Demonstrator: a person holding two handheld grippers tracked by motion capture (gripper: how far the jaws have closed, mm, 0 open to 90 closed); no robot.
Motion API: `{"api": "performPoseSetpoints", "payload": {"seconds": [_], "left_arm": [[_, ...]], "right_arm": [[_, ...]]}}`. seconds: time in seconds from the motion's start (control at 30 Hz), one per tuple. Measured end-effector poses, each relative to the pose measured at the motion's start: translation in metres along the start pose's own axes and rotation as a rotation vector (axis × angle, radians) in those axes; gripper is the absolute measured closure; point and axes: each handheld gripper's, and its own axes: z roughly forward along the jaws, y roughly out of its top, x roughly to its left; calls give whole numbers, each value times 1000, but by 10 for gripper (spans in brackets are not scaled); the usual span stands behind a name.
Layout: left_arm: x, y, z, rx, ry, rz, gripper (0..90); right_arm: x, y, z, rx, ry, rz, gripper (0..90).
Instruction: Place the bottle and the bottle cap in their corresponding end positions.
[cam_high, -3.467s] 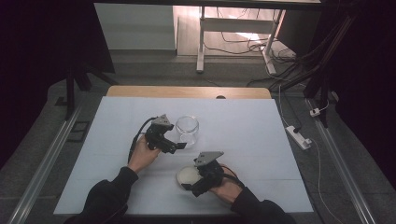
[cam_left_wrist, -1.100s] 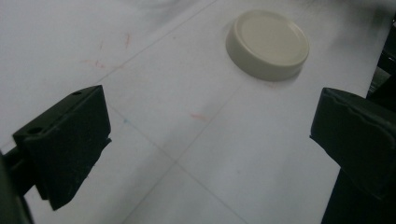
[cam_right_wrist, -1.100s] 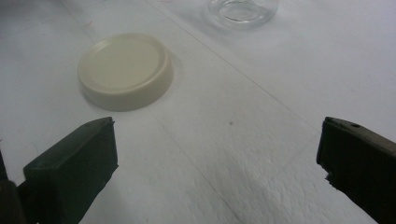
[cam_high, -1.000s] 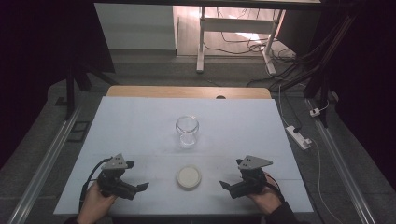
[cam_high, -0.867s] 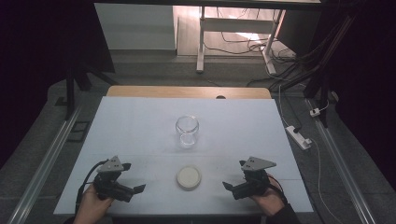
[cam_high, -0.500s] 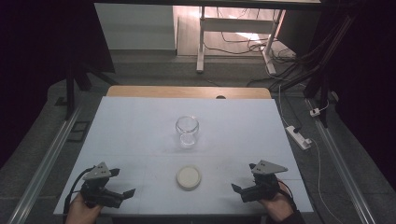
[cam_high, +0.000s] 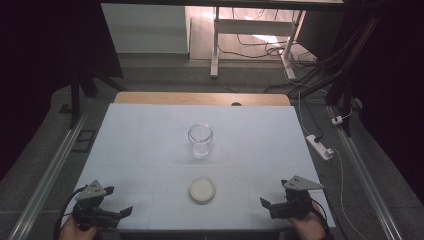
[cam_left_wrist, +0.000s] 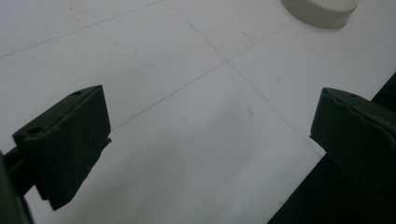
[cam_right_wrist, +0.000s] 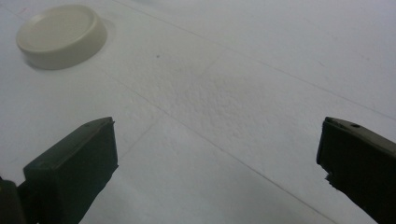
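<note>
A clear glass jar (cam_high: 200, 140) stands upright and uncapped at the middle of the white table (cam_high: 150, 135). Its cream round lid (cam_high: 202, 190) lies flat on the table in front of it, also visible as the lid (cam_left_wrist: 322, 10) and the lid (cam_right_wrist: 60, 35) in the gripper views. My left gripper (cam_high: 125, 212) rests at the front left corner, jaws wide apart and empty, as my left gripper (cam_left_wrist: 210, 140) shows. My right gripper (cam_high: 265, 204) sits at the front right, likewise open and empty, as my right gripper (cam_right_wrist: 217, 158) shows. Both point inward toward the lid, well apart from it.
The table's front edge (cam_left_wrist: 299, 186) runs just past the left gripper's jaws. A wooden strip (cam_high: 200, 98) borders the far edge. A power strip (cam_high: 319, 146) lies on the floor at the right, and metal rails (cam_high: 45, 180) flank the table.
Both hands have drawn back from the jar and lid to the front corners, left gripper leftward and right gripper rightward. Jar and lid stay in place, apart from each other.
</note>
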Motion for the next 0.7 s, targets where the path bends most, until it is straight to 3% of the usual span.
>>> {"api": "performPoseSetpoints", "payload": {"seconds": [0.47,0.7], "left_arm": [[2,-11,-6,60,73,-34,0],[3,-13,-7,84,82,-39,0]], "right_arm": [[-6,-10,-14,37,-37,66,0],[-9,-12,-16,53,-35,90,0]]}}
